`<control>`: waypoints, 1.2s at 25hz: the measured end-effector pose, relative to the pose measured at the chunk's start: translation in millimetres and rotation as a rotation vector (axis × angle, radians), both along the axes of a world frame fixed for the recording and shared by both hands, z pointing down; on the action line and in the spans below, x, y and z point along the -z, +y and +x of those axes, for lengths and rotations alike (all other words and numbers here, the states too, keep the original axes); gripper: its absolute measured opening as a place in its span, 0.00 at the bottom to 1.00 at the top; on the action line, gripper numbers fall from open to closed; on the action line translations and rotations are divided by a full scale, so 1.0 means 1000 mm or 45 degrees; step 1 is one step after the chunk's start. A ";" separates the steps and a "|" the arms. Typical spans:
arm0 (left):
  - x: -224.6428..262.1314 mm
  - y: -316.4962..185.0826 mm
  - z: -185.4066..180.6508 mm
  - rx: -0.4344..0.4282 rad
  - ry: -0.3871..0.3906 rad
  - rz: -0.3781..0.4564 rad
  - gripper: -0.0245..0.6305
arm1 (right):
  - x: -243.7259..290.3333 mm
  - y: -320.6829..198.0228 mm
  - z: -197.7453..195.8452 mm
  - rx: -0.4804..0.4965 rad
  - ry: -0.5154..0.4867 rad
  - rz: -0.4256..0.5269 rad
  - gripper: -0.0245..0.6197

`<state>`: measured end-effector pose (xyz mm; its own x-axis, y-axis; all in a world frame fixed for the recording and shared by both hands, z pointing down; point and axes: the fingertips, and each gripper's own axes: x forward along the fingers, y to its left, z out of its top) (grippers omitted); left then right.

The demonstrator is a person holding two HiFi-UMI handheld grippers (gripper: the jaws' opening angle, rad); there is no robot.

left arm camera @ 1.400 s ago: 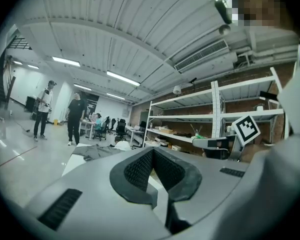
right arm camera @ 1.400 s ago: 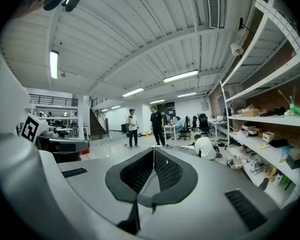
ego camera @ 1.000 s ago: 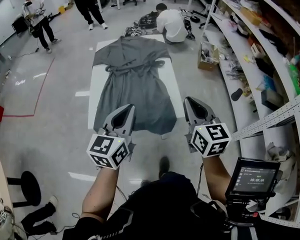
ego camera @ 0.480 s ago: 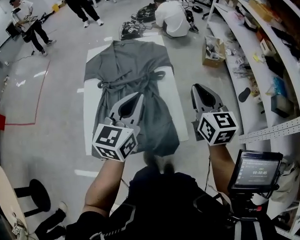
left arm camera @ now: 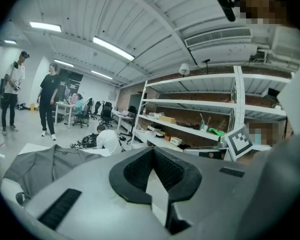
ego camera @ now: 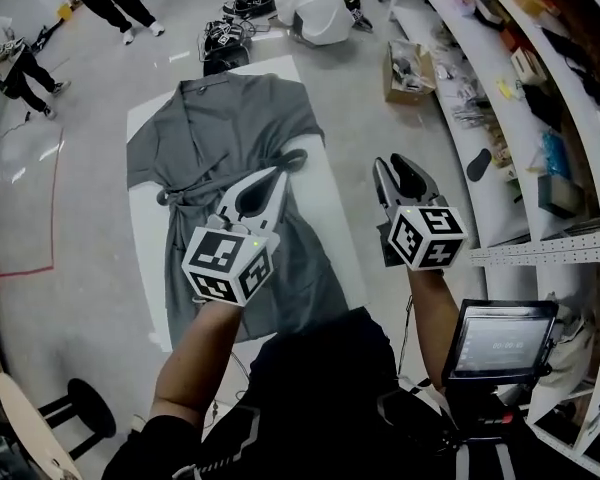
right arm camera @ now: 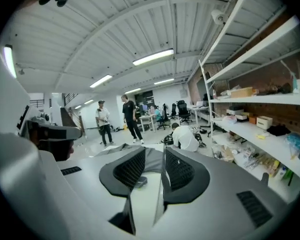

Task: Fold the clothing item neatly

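The person has walked up closer. One second ago both grippers were over the bottom edge of the robe. Now they are up by its middle, and the bottom edge is hidden under the person at 6 o'clock.

The robe lies flat on a white sheet on the floor. Its collar points to 11 o'clock. It is not folded at all yet.

The left gripper is up over the robe's middle, close to the belt. Its jaws are pressed together with nothing in them.

The right gripper is at 3 o'clock from the robe, over bare floor just past the sheet's edge. Its jaws were shut and have just been opening. Now there is a small gap between them. Nothing is in the gap; you only see the robe far off through it.

I think the person is getting ready for the first grab. The right jaws look readier. The left jaws must open before they can pinch cloth. Both grippers must also go lower.
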<state>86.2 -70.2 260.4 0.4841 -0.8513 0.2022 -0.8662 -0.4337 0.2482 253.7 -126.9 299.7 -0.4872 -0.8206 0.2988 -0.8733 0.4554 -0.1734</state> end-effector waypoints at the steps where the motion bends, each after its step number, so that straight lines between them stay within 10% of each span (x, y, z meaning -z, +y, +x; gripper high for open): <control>1: -0.011 -0.014 0.004 0.007 -0.017 -0.030 0.03 | -0.015 -0.015 0.004 -0.007 -0.031 -0.039 0.21; 13: -0.145 -0.157 0.059 0.095 -0.107 -0.320 0.03 | -0.276 -0.146 -0.003 0.269 0.079 -0.382 0.46; 22: -0.201 -0.188 0.060 0.066 -0.166 -0.375 0.03 | -0.463 -0.152 -0.064 0.565 0.267 -0.488 0.50; 28: -0.220 -0.186 0.063 0.024 -0.189 -0.424 0.03 | -0.515 -0.165 -0.098 0.740 0.171 -0.489 0.50; 30: -0.225 -0.185 0.061 0.023 -0.197 -0.440 0.03 | -0.504 -0.172 -0.099 0.719 0.163 -0.395 0.07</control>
